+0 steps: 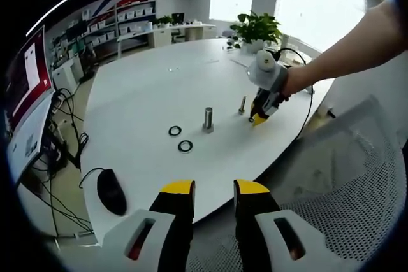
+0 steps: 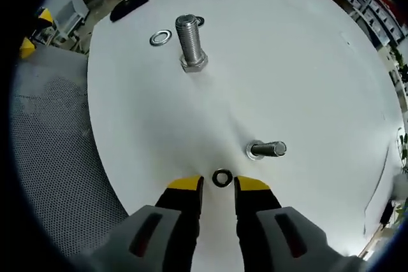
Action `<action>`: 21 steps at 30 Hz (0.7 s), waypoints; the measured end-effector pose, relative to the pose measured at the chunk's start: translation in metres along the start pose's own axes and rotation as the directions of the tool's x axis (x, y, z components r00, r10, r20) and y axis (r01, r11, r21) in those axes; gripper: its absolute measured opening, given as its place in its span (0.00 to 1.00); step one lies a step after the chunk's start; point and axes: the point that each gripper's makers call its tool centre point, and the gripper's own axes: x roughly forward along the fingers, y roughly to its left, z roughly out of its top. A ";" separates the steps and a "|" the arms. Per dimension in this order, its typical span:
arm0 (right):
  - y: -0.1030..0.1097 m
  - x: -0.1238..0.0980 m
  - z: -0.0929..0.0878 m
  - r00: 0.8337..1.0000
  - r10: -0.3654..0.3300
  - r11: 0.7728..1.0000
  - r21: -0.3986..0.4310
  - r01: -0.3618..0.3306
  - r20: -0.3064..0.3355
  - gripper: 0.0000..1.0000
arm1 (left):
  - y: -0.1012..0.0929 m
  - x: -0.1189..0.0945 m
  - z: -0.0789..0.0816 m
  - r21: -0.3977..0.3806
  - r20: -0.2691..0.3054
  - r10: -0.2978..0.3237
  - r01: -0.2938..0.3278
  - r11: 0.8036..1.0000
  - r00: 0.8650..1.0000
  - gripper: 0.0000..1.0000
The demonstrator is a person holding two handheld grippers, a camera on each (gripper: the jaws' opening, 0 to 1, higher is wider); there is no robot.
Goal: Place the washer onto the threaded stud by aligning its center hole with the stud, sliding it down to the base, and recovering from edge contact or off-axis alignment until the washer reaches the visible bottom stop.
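Right gripper (image 2: 218, 190) stands open, jaws flanking a small washer (image 2: 222, 178) flat on the table (image 2: 306, 62), near the small stud (image 2: 268, 150). Left gripper (image 1: 213, 195) open, empty, well apart. Risk: thin washer slips during pinch, or tilts against threads.

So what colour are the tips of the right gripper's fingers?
Yellow fingertips on black fingers, clearest in the right gripper view.

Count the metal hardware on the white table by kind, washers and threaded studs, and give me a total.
Flat metal ring washers: 3, two near the large stud and one small one lying on the table just ahead of the right gripper.
Upright threaded steel studs: 2, a large one and a small one.
Total: 5 pieces.
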 end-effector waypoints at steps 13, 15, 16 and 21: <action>-0.003 0.001 0.001 0.996 0.002 1.000 0.007 -0.002 -0.088 0.19 | 0.000 0.000 0.000 -0.001 -0.001 0.002 -0.002 1.000 1.000 0.22; -0.004 0.002 0.001 0.994 -0.001 1.000 -0.003 0.000 -0.107 0.18 | 0.001 0.000 0.000 -0.002 0.003 0.003 -0.003 1.000 1.000 0.22; -0.004 0.002 0.001 0.993 -0.001 1.000 -0.002 0.001 -0.115 0.18 | 0.001 0.000 0.000 -0.003 0.003 0.003 -0.003 1.000 1.000 0.22; -0.007 0.004 0.000 0.989 -0.005 1.000 -0.005 0.004 -0.148 0.16 | 0.001 0.000 0.001 -0.003 0.004 0.004 -0.004 1.000 1.000 0.22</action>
